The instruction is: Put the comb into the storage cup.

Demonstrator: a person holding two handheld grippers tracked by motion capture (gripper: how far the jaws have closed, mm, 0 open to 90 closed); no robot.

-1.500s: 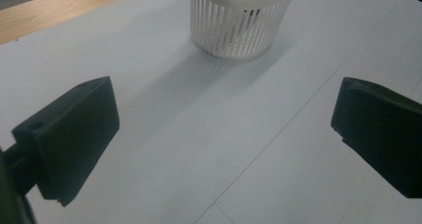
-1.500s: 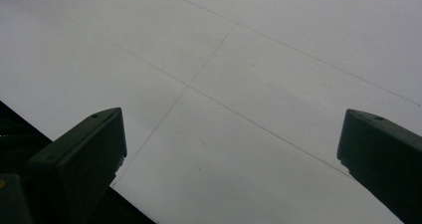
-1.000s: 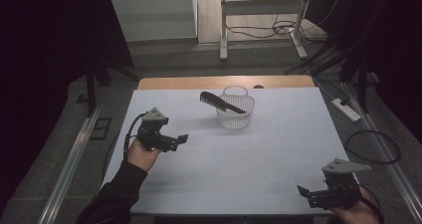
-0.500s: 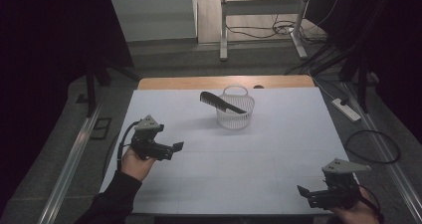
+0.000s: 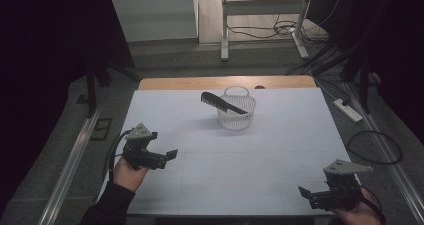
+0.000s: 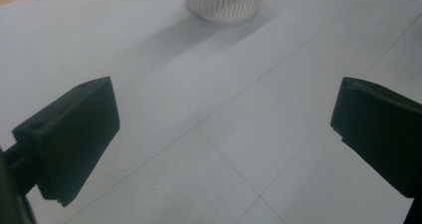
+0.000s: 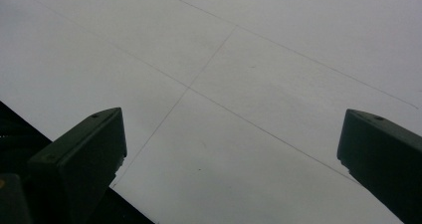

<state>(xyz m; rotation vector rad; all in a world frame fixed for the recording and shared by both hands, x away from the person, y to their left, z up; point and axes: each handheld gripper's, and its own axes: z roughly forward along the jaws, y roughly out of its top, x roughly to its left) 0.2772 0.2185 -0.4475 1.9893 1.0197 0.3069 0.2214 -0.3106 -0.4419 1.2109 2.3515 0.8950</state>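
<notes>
In the high view, a white counter (image 5: pixel 280 150) with faint grid lines takes up the middle of the frame, with a strip of bare wood along its far edge. Just above centre stands a white slatted basket (image 5: pixel 236 114) with a small loop handle at its back rim. A black comb (image 5: pixel 223 102) lies tilted across the basket's rim, one end sticking out toward the upper left and the other dipping inside.

At the lower left of that view a hand holds the left gripper (image 5: pixel 170 155) over the counter, well apart from the basket, its cable looping off the counter's left edge. At the lower right corner the right gripper (image 5: pixel 304 193) sits near the counter's near edge, pointing toward the left of the frame. How far either one is open cannot be told from up here.

The left gripper view settles this for the left gripper (image 6: pixel 224 134): its two black jaws stand wide apart at the frame's left and right edges, with nothing between them but bare counter. The lower part of the basket shows at the top of that frame, with its shadow falling toward the left.

The right gripper view shows the right gripper (image 7: pixel 229 159) likewise spread wide and holding nothing, above white counter crossed by thin lines, with the counter's dark edge at the lower left.
</notes>
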